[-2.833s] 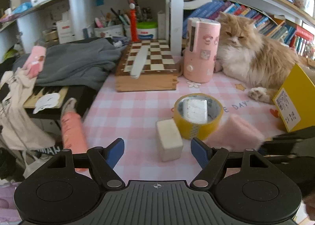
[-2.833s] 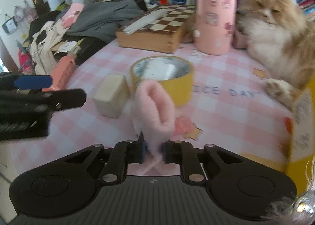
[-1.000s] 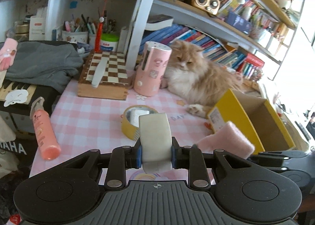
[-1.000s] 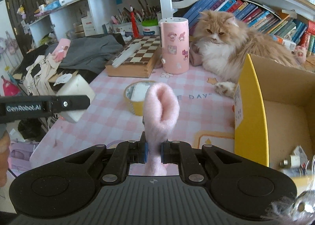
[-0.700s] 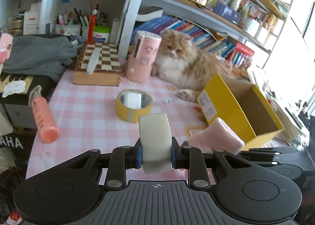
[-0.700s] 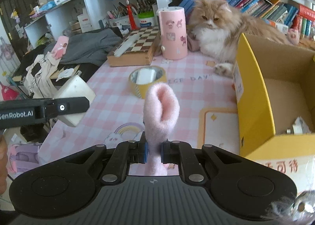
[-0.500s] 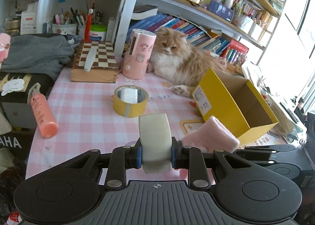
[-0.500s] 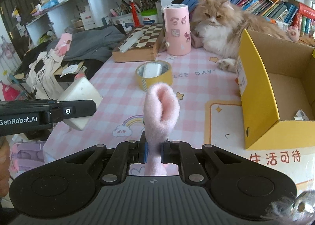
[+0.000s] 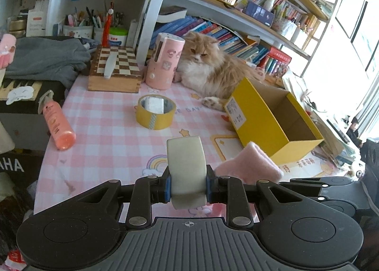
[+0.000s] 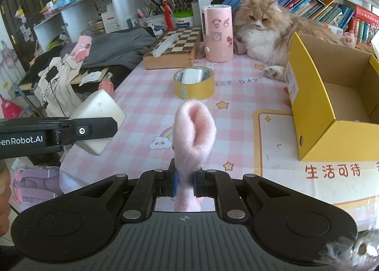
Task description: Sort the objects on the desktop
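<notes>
Left tongs (image 9: 186, 186) clamp a white block (image 9: 186, 166); right tongs (image 10: 184, 182) pinch a pink sponge (image 10: 194, 133). Both are held above the worktop (image 10: 146, 102), short of the yellow box (image 10: 315, 109). Carry each over its rim before releasing.

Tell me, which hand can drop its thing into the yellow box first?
Probably the right. The right gripper pinches the pink sponge with the yellow box open just beside it. The left gripper, holding the white block, sits farther from the box, on the sponge's other side.
</notes>
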Demonstrator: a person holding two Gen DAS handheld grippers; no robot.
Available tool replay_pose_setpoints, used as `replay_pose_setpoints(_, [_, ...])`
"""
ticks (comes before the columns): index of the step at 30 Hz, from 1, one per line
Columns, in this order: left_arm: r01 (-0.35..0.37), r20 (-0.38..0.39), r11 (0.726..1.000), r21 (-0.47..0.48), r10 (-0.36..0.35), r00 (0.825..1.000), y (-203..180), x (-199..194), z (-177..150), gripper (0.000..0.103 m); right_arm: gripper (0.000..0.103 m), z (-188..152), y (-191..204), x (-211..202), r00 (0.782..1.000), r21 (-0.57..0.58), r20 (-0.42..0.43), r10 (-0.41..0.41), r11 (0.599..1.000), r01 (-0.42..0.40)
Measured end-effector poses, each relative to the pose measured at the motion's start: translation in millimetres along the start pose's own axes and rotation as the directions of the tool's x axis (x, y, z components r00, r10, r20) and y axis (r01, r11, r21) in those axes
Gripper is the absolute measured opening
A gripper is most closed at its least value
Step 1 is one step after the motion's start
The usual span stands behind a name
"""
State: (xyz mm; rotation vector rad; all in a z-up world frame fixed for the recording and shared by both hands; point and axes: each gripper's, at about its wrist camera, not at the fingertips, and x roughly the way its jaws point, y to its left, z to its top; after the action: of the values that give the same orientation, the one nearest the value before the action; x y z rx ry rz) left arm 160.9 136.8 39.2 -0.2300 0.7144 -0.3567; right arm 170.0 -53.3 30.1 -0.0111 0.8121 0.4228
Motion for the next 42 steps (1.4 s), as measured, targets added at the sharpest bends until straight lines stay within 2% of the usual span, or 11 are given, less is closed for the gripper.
replay_pose_setpoints(9, [0.056, -0.016, 0.998, 0.019, -0.056, 0.998, -6, -7, -12, 0.024, 0.010, -21, 9, -14, 0.999, 0.015, -0.016, -0.029, 0.999, 0.030])
replay_pose_setpoints(18, [0.146, -0.070, 0.987, 0.064, -0.141, 0.987, -22, 5, -16, 0.024, 0.010, -43, -1, -34, 0.994, 0.096, -0.018, -0.112, 0.989, 0.113])
replay_pose_setpoints(30, [0.250, -0.139, 0.960, 0.127, -0.232, 0.963, -49, 24, -19, 0.024, 0.010, -62, -20, -56, 0.978, 0.201, -0.025, -0.206, 0.958, 0.206])
replay_pose_setpoints(42, [0.341, -0.214, 0.923, 0.181, -0.301, 0.929, -85, 47, -21, 0.024, 0.010, -77, -44, -75, 0.961, 0.270, -0.043, -0.274, 0.923, 0.276])
